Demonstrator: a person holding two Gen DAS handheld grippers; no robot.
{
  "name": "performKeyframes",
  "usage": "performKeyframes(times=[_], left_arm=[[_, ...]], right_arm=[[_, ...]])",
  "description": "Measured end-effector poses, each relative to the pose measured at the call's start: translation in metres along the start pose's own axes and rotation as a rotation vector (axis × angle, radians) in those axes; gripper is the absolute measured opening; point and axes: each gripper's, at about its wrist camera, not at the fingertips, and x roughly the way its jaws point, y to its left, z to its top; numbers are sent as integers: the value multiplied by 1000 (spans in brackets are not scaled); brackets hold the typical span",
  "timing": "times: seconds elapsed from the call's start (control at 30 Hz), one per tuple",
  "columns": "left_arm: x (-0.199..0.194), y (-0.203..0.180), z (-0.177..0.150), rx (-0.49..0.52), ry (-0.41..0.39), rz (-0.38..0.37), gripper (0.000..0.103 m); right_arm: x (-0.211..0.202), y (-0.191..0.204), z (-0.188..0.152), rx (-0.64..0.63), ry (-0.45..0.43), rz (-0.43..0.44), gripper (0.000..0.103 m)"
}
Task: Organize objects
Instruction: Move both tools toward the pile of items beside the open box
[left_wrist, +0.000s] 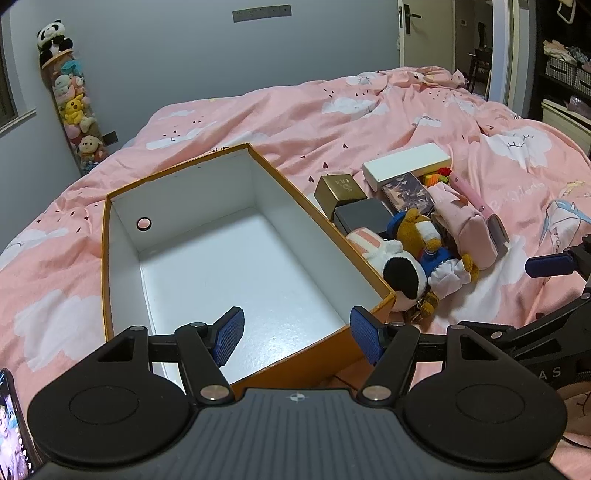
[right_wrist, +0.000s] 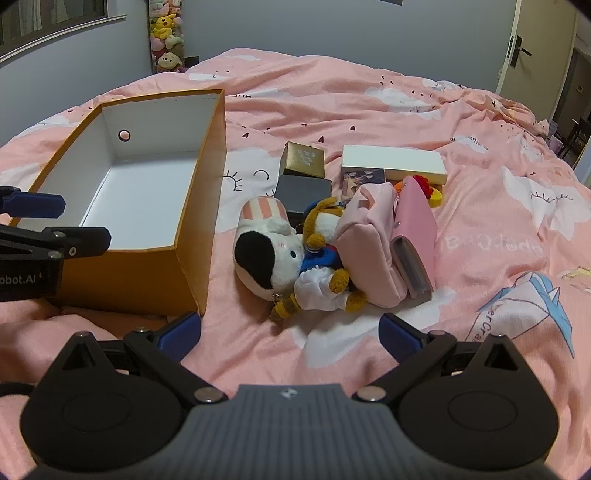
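An open orange box with a white inside stands on the pink bed; it also shows in the right wrist view. Beside it lies a pile: a black-and-white plush, a brown bear plush in blue, a pink pouch, a pink wallet, a gold box, a dark grey box and a white box. My left gripper is open and empty over the orange box's near edge. My right gripper is open and empty, just short of the plush toys.
The pink duvet covers the whole bed. A tall tube of plush toys stands against the grey wall on the left. A door is at the back right. A phone shows at the lower left edge.
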Motion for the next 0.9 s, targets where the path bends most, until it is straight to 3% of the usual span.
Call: performKeyframes(times=[0.7,0.9], left_arm=[[1,-6,1,28,11,1,77],[1,-6,7,35,1,-19,72]], right_arm=[[4,-7,-3,40,32,8,102],[7,-12,-2,54,40,3,102]])
